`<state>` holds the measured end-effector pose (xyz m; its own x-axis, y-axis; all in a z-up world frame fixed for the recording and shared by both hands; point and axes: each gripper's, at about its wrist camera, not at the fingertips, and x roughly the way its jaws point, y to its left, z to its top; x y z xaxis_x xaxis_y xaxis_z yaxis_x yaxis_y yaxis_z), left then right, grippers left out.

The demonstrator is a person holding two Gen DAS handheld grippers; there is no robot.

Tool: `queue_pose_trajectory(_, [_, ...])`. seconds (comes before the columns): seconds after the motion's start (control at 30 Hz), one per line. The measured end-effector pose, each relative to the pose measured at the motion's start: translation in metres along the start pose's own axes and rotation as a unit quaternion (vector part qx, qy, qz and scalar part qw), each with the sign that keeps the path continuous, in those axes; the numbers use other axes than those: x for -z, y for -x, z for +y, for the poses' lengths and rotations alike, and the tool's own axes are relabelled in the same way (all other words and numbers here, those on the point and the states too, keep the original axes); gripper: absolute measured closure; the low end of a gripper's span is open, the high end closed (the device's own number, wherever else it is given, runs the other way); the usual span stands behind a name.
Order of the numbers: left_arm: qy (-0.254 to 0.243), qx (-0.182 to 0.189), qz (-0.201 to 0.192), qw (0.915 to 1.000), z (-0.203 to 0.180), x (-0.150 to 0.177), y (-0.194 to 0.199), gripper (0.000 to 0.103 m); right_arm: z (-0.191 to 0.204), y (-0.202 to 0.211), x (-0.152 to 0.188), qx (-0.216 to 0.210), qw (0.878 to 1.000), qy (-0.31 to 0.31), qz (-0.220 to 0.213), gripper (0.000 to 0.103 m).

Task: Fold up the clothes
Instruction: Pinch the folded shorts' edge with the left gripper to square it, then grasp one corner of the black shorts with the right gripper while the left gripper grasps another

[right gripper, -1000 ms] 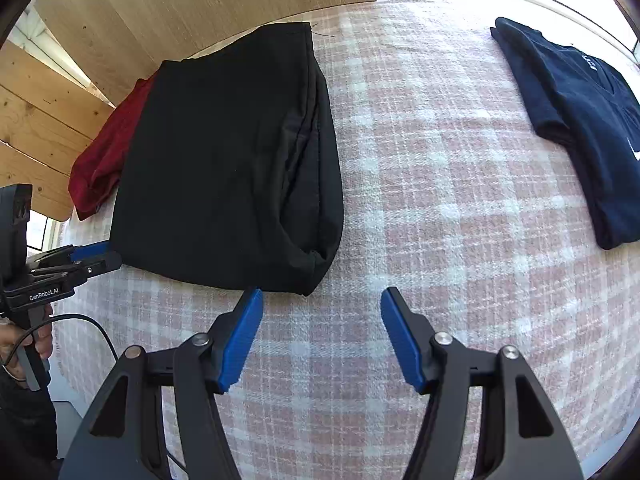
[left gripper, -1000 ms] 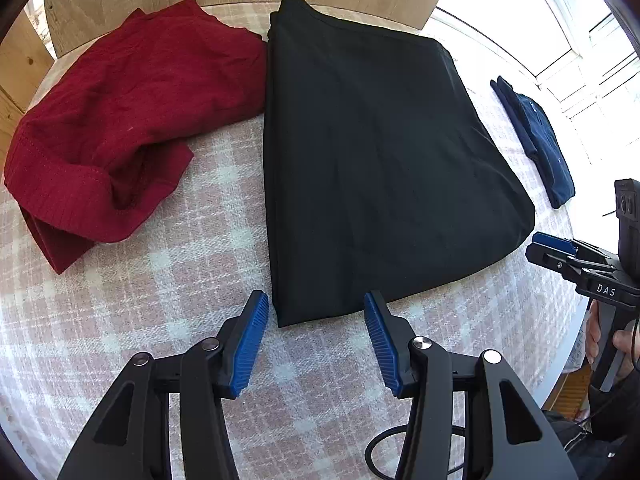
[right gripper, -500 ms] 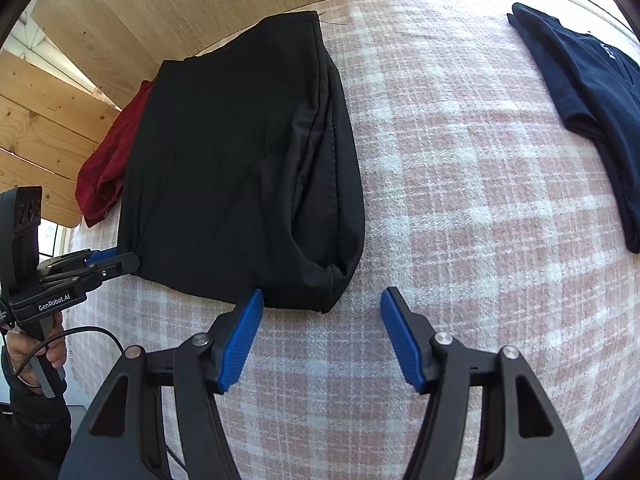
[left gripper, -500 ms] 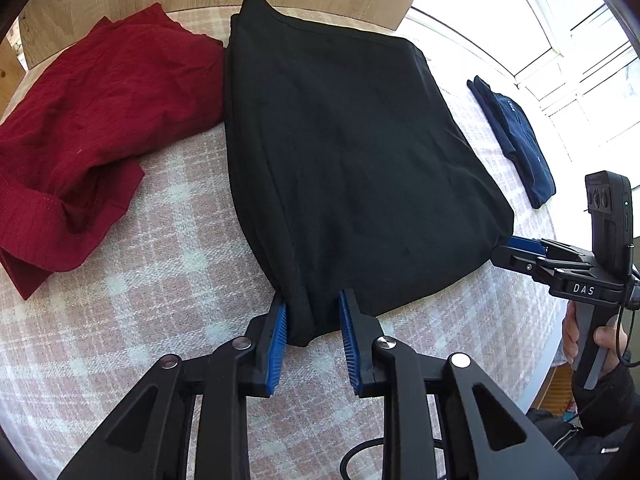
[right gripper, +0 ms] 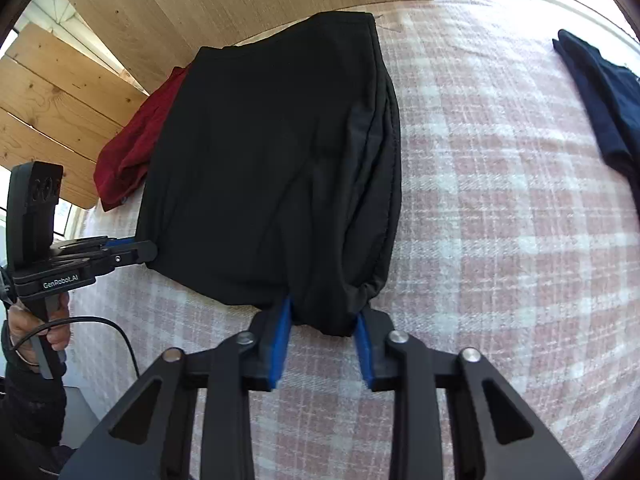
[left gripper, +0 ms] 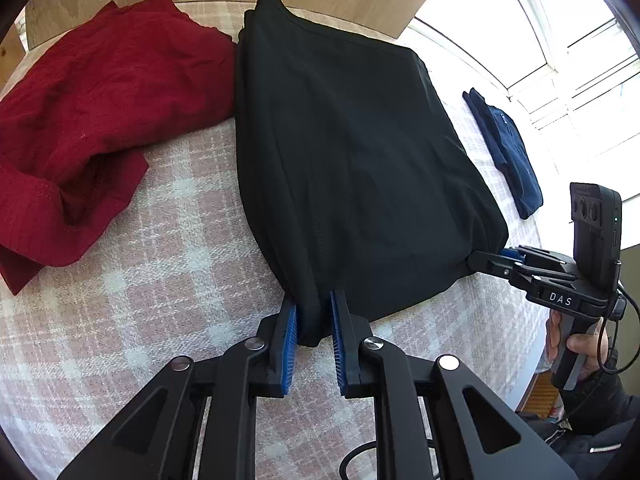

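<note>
A folded black garment lies flat on the pink checked tablecloth. My left gripper has its blue pads on the garment's near left corner, with cloth bunched between the closing jaws. In the right wrist view my right gripper closes on the near right corner of the black garment, and fabric fills the gap between its pads. Each view shows the other gripper at the far corner: the right gripper and the left gripper.
A crumpled red garment lies left of the black one. A folded navy garment sits far right near the window. Wooden boards stand behind the table. A hand holds the right gripper's handle past the table edge.
Both grippers moved forward onto the black garment's near corners. The left jaws narrowed first, then the right; both now pinch bunched fabric.
</note>
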<state>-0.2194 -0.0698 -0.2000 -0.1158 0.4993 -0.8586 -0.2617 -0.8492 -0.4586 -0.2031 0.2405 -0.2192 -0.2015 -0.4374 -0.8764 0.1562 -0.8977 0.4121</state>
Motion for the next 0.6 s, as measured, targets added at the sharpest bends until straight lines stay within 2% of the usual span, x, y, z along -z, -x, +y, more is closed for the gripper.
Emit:
queue_pose_trajectory(0.1, [0.022,0.036,-0.002,0.9991,0.009,-0.001,0.003,0.091,-0.013,-0.002,-0.002,-0.064,0.997,-0.048,0.021,0.09])
queue_pose_trajectory(0.17, [0.041,0.064,-0.004,0.9971,0.014,-0.003,0.004,0.096,-0.02,0.005,-0.002,-0.113,0.99,-0.079,0.023,0.091])
queue_pose_trajectory(0.23, [0.049,0.082,-0.01,0.9954,0.017,-0.005,0.009,0.096,-0.019,0.016,-0.007,-0.129,0.988,-0.078,0.018,0.091])
queue_pose_trajectory(0.33, [0.047,0.074,-0.018,0.996,0.021,-0.008,0.017,0.097,-0.014,0.031,-0.015,-0.12,0.991,-0.061,0.008,0.091])
queue_pose_trajectory(0.43, [0.041,0.044,-0.019,0.998,0.025,-0.008,0.018,0.097,-0.01,0.031,-0.017,-0.095,0.994,-0.046,0.02,0.091])
queue_pose_trajectory(0.57, [0.004,-0.029,-0.021,0.9993,0.026,0.0,0.02,0.093,-0.033,0.032,-0.014,-0.157,0.981,-0.111,0.033,0.091])
queue_pose_trajectory(0.6, [-0.011,-0.04,-0.024,0.9988,0.025,0.004,0.023,0.082,-0.034,0.034,-0.015,-0.162,0.98,-0.116,0.029,0.091])
